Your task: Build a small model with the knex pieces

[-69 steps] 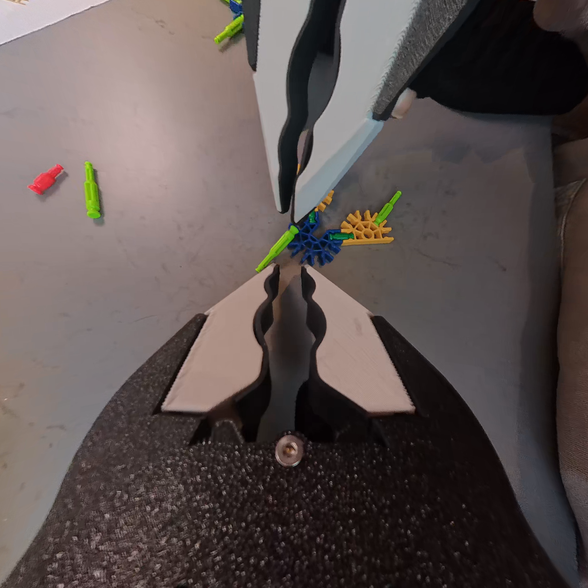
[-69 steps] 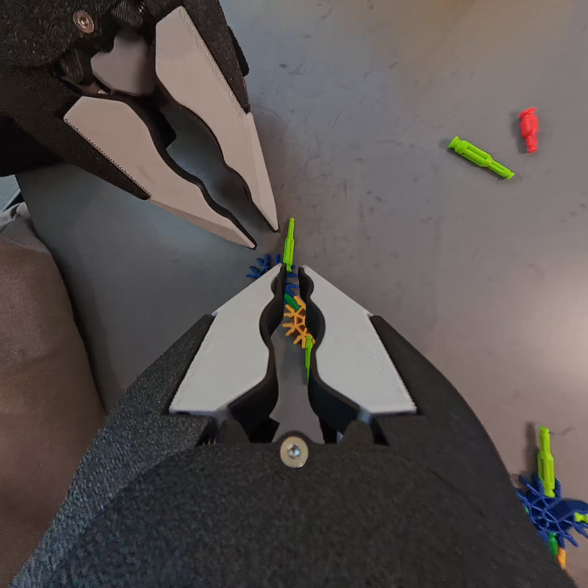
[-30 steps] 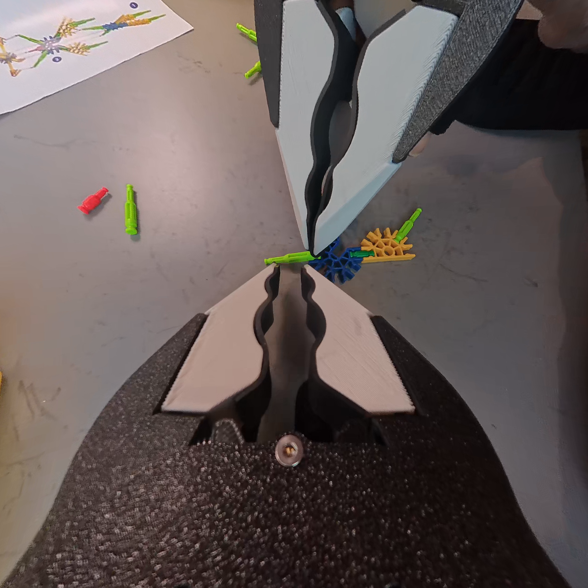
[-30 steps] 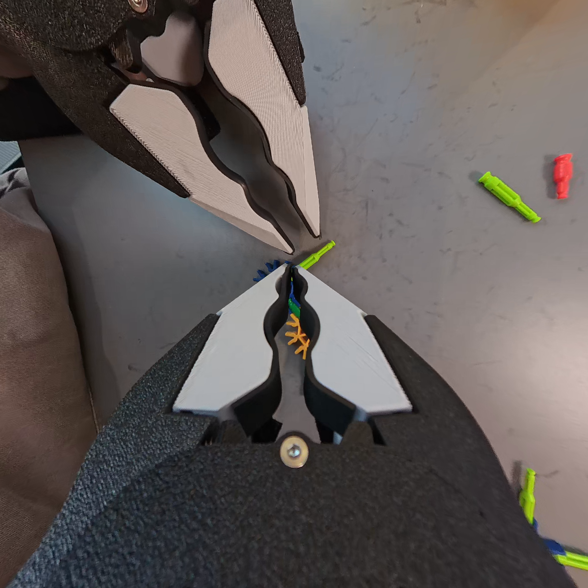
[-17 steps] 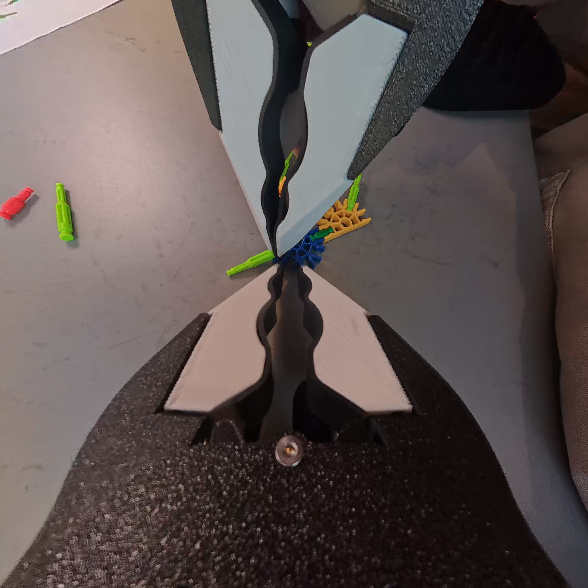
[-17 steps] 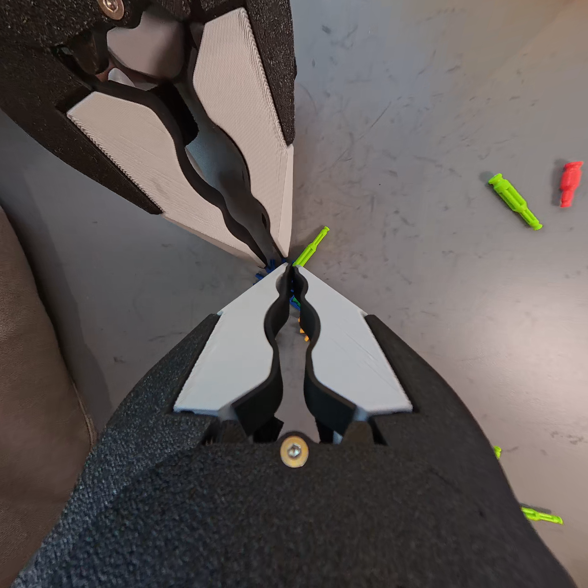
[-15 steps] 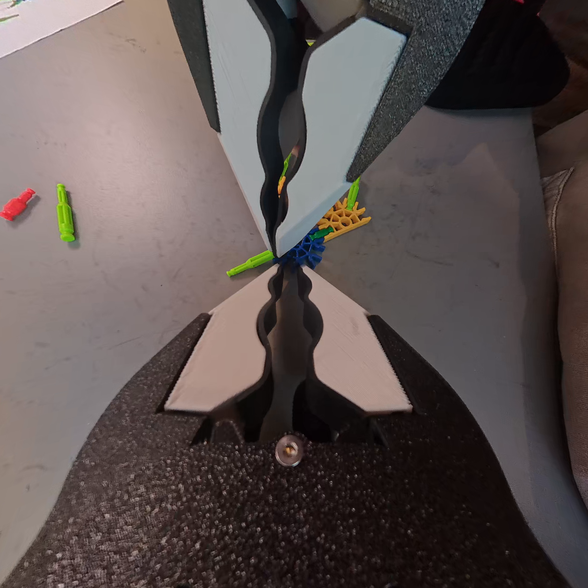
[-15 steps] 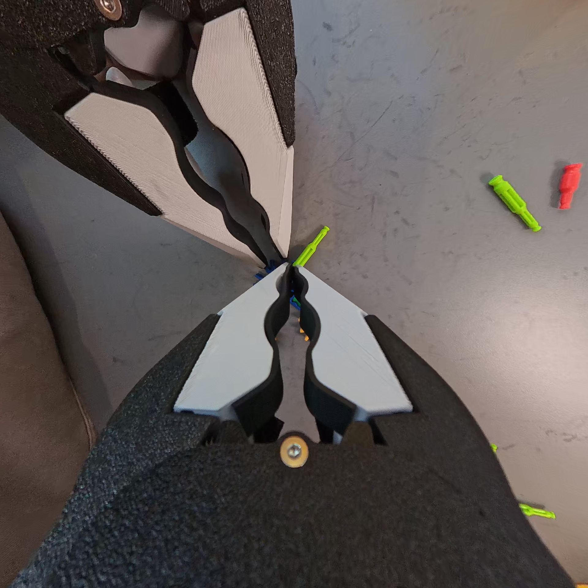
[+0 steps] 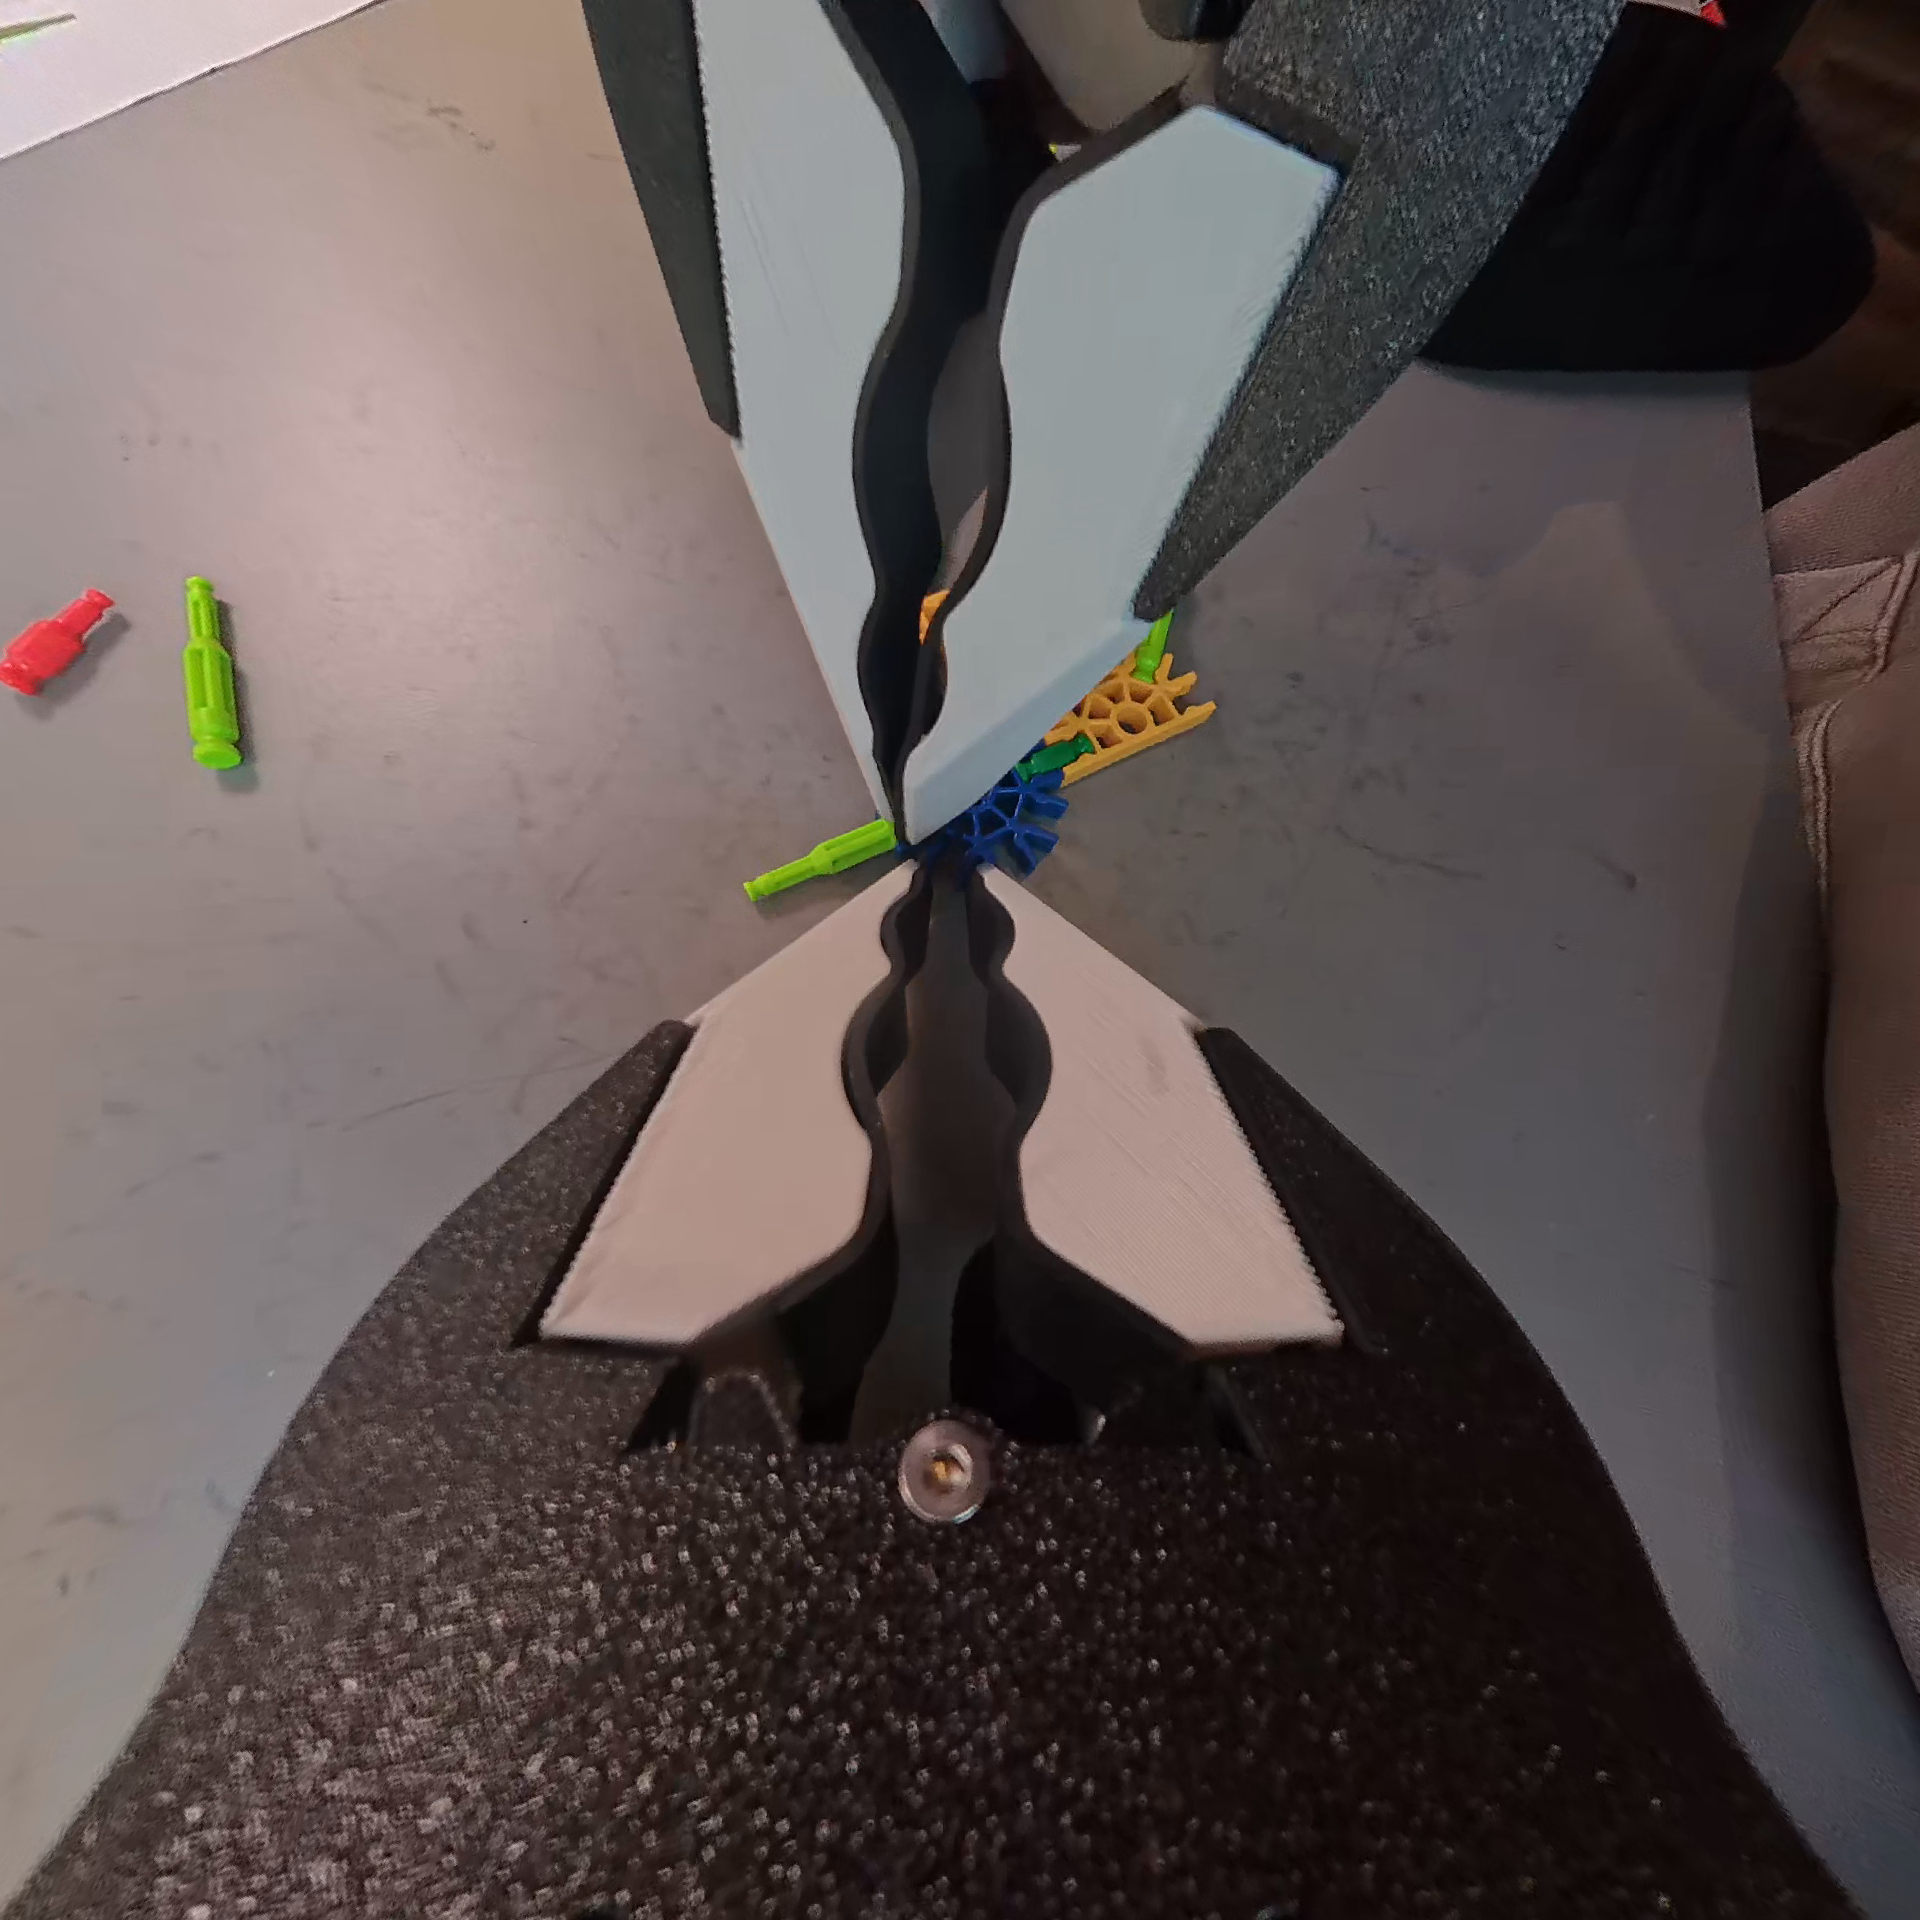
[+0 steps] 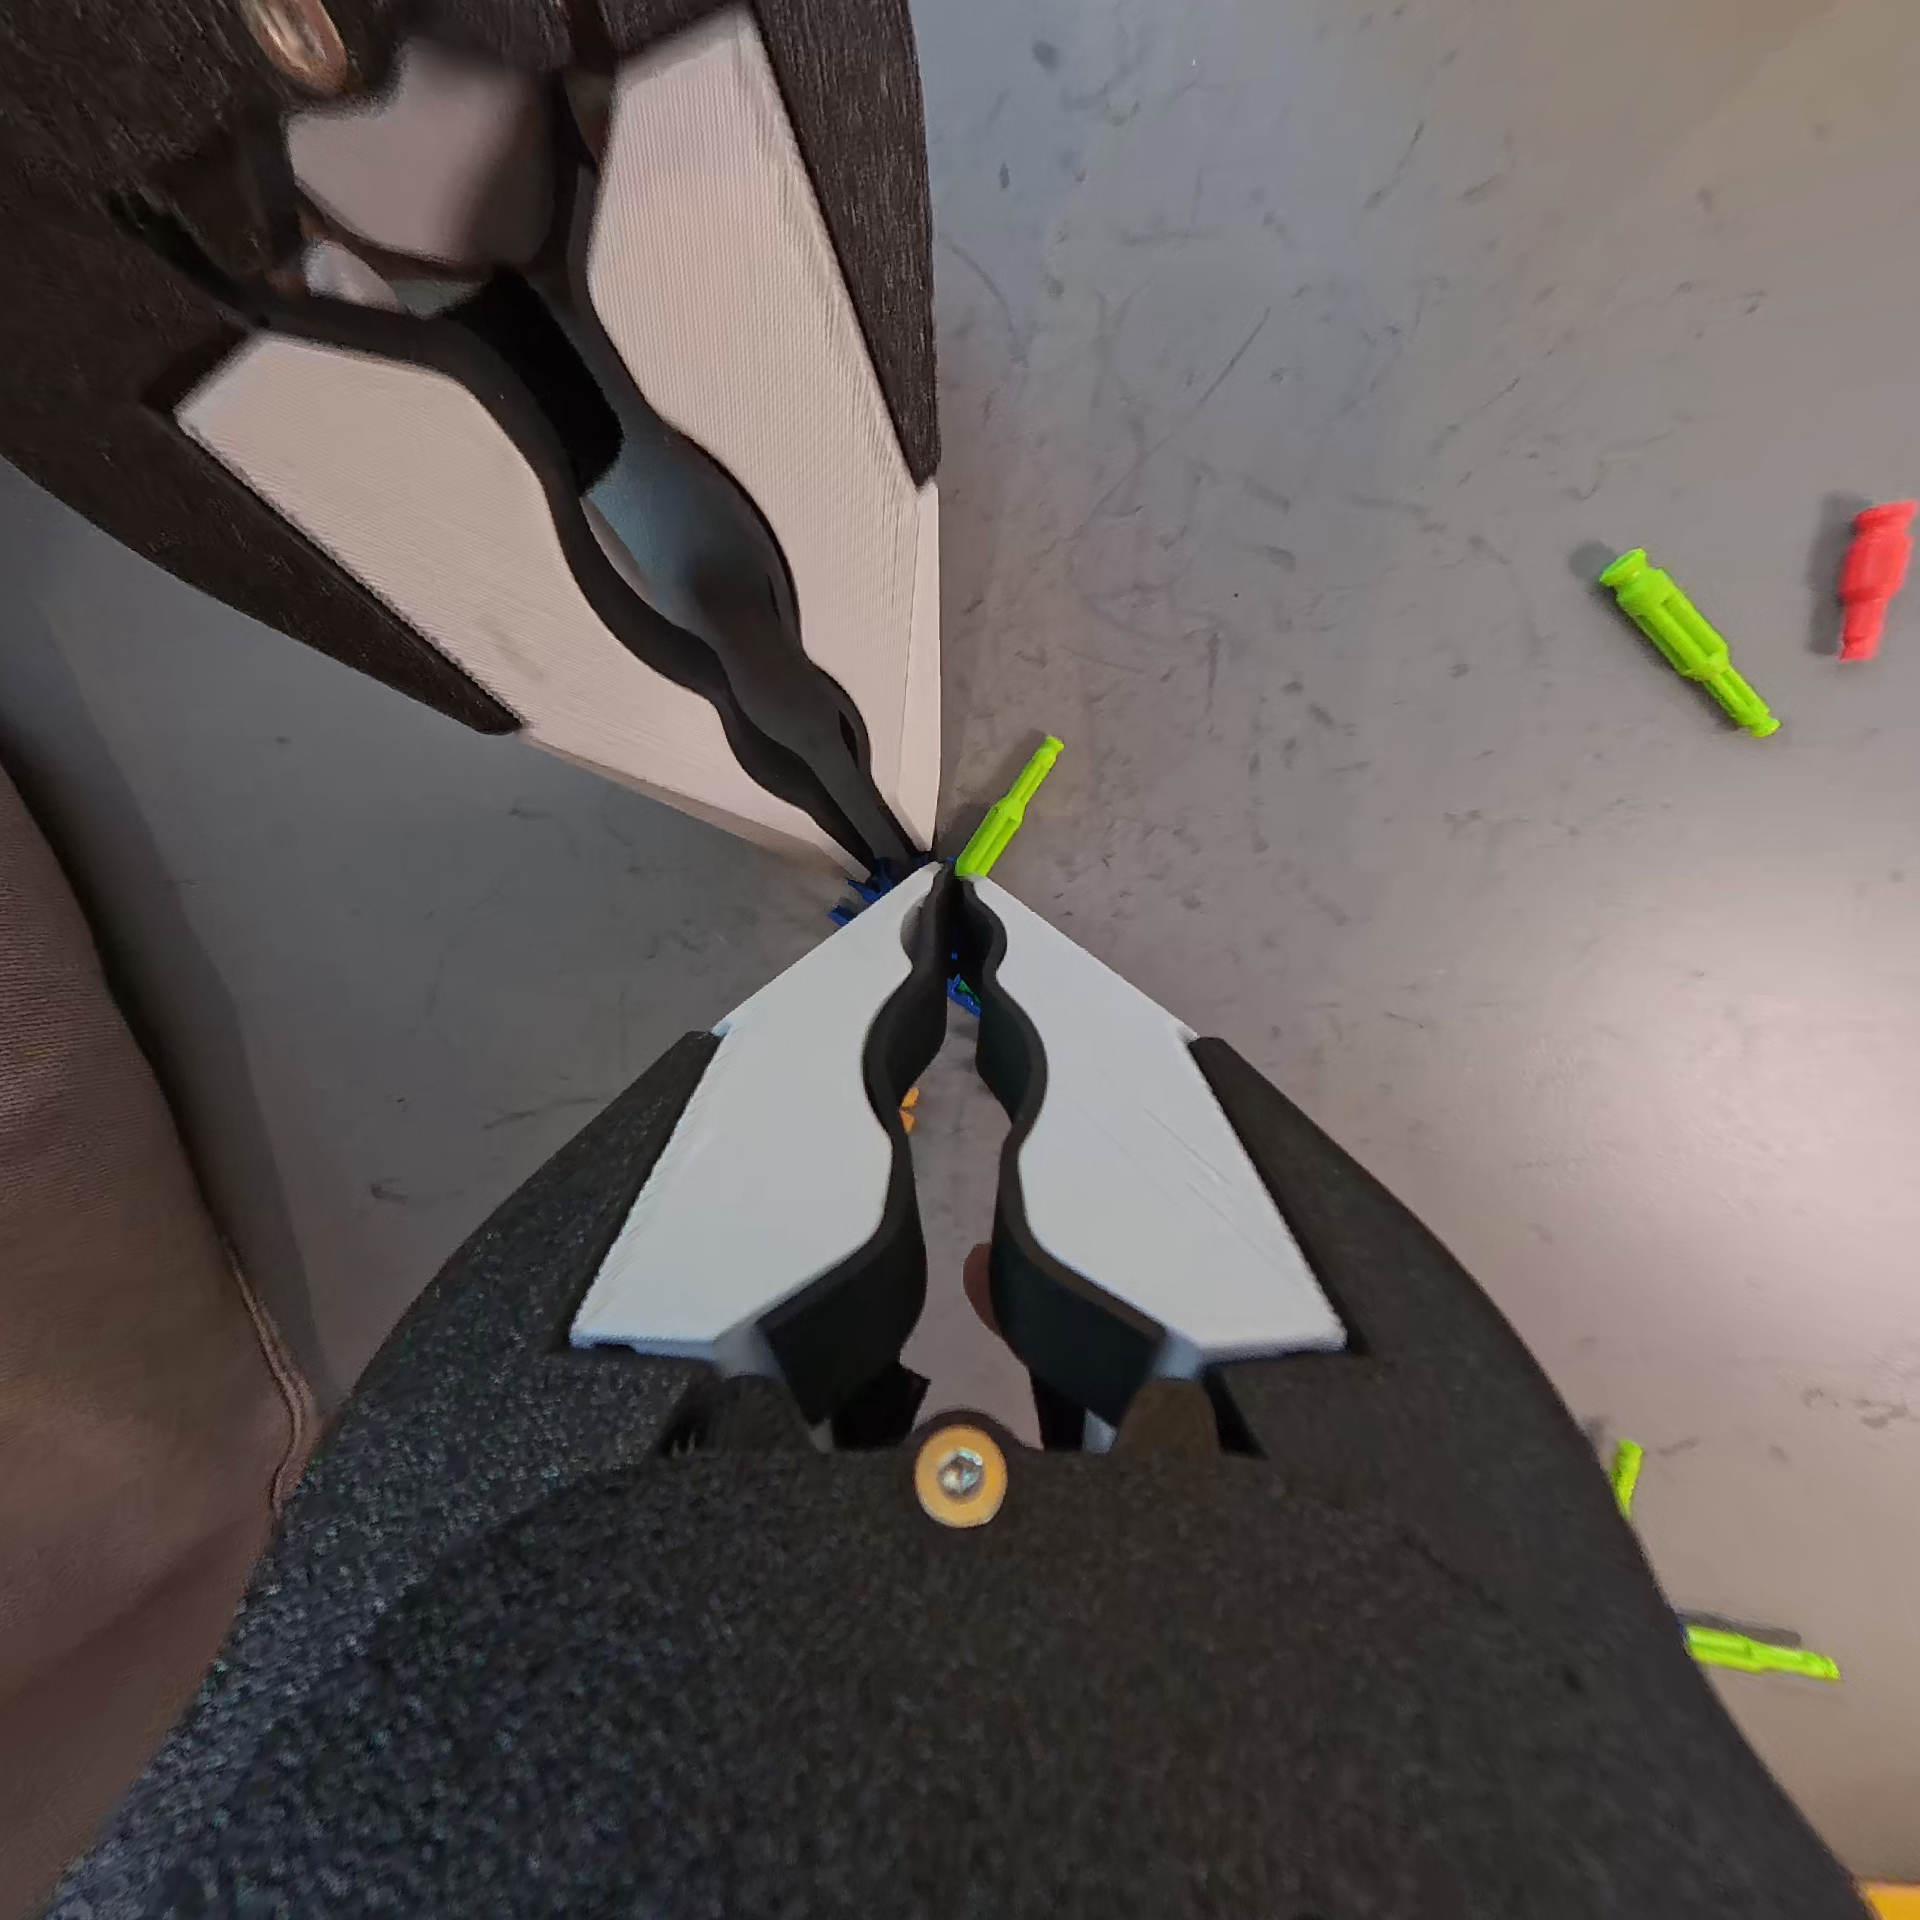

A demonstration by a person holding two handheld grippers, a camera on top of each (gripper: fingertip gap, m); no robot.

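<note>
A small toy assembly sits low over the grey table (image 9: 436, 395): a blue snowflake connector (image 9: 1006, 816), a yellow fan connector (image 9: 1127, 717), a dark green rod (image 9: 1055, 756) and a lime green rod (image 9: 821, 860) sticking out left. My left gripper (image 9: 943, 883) is shut on the near edge of the blue connector. My right gripper (image 9: 902, 826) comes in from above, tip to tip with it, shut on the same connector where the lime rod joins. In the right wrist view my right gripper (image 10: 948, 881) meets the left gripper (image 10: 902, 850), with the lime rod (image 10: 1008, 805) beyond.
A loose lime rod (image 9: 213, 675) and a red piece (image 9: 52, 655) lie at the far left of the table. A white sheet (image 9: 62, 62) is at the top left. More lime pieces (image 10: 1756, 1652) lie near the right gripper's body. Brown fabric (image 9: 1860, 831) borders the table's right edge. My two grippers' fingertips are within a few centimetres of each other.
My left gripper has moved in and closed on the blue connector. The right gripper turned the assembly, so the lime rod swung round and the yellow connector tilted; the last half second shows little motion.
</note>
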